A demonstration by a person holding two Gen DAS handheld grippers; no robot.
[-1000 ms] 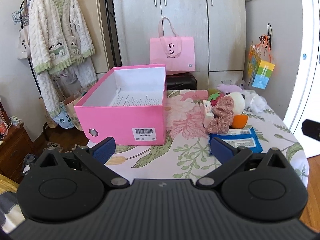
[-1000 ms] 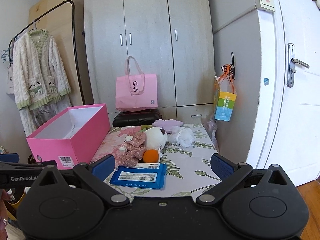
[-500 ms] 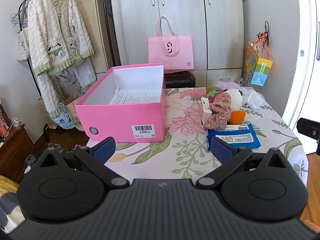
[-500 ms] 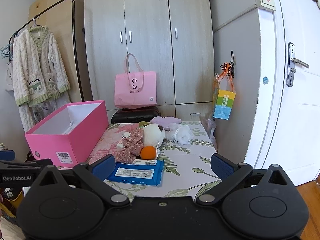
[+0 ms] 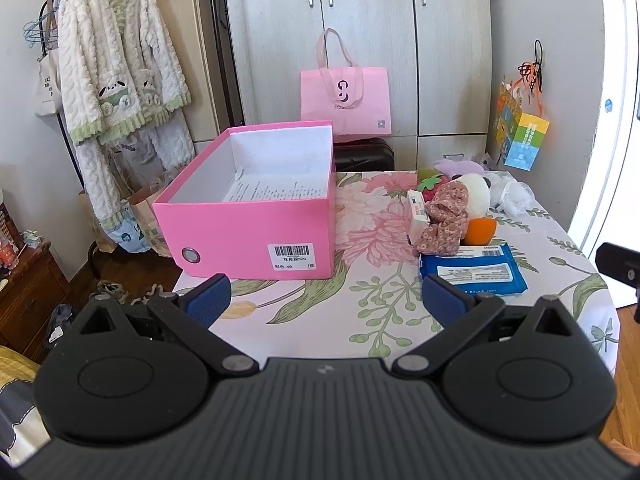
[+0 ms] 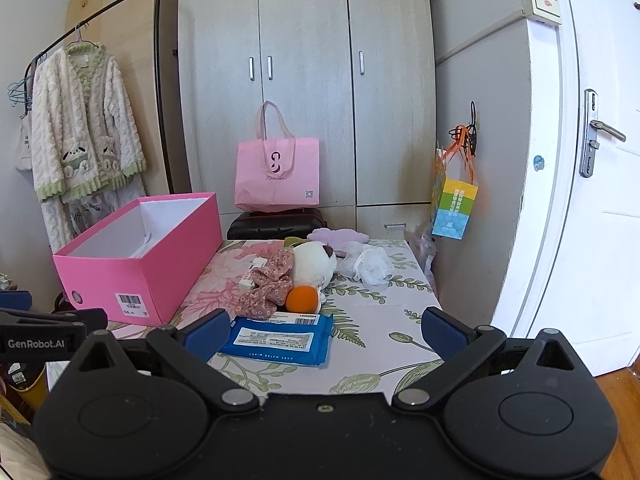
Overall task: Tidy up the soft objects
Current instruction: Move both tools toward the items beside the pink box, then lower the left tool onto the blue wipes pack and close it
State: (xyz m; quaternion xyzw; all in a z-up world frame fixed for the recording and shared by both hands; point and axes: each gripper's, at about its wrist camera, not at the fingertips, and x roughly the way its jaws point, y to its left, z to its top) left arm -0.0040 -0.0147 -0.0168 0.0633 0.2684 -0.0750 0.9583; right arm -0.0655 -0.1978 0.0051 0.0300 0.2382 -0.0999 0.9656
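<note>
- Soft objects sit in a cluster toward the far right corner of the tabletop (image 5: 384,300), which is covered by a floral cloth: a white plush toy (image 6: 314,266), a floral pink fabric piece (image 6: 266,290) leaning against its front, an orange ball (image 6: 302,298) touching both, a purple plush (image 6: 340,237) behind, and a white mesh puff (image 6: 370,266) to the right.
- Small white carton (image 5: 417,216) stands tilted at the left side of the cluster, touching the floral fabric.
- Blue wet-wipes pack (image 6: 278,340) lies flat just in front of the cluster, nearer the front edge.
- Pink box (image 5: 256,204) stands open on the left half of the tabletop, well apart from the cluster; only a printed sheet lies on its white floor.
- Left tool (image 5: 326,300) hovers over the front edge of the tabletop, its blue-padded fingers spread wide, holding and touching nothing.
- Right tool (image 6: 326,334) hangs near the front right corner, fingers equally wide apart and empty, with the wipes pack lying between and beyond its fingertips.
- Pink tote bag (image 5: 346,100) stands against the wardrobe behind the tabletop.
</note>
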